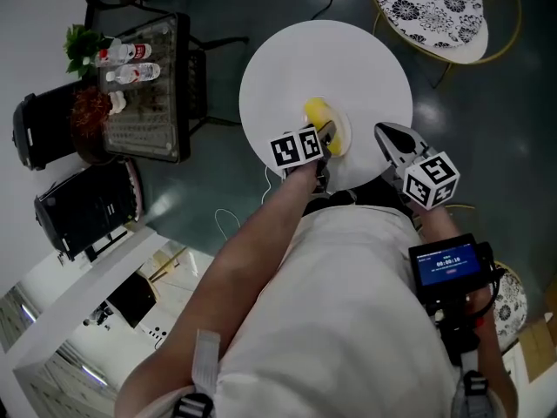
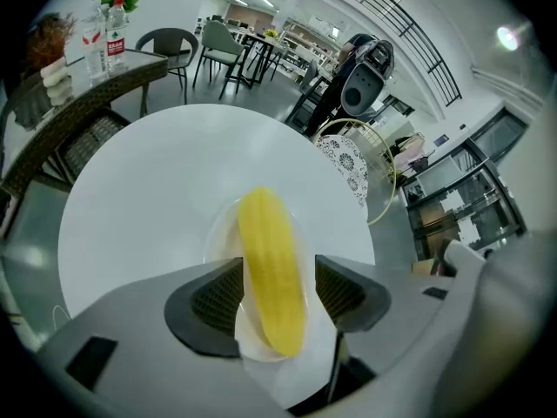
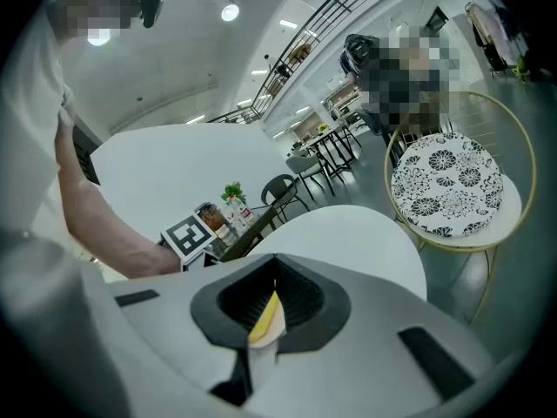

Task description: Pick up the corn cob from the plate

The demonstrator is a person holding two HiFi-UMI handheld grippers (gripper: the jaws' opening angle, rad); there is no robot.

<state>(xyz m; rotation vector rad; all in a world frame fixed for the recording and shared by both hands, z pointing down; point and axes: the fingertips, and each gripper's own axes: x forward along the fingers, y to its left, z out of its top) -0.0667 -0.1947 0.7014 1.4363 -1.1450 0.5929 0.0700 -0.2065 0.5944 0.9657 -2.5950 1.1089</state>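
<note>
Your left gripper above plate, jaws wide, straddling corn cob. Pads flank cob without clamping it. Cob lies lengthwise on plate. Round white table under plate. Your right gripper just right of plate, jaws nearly together, nothing gripped.
</note>
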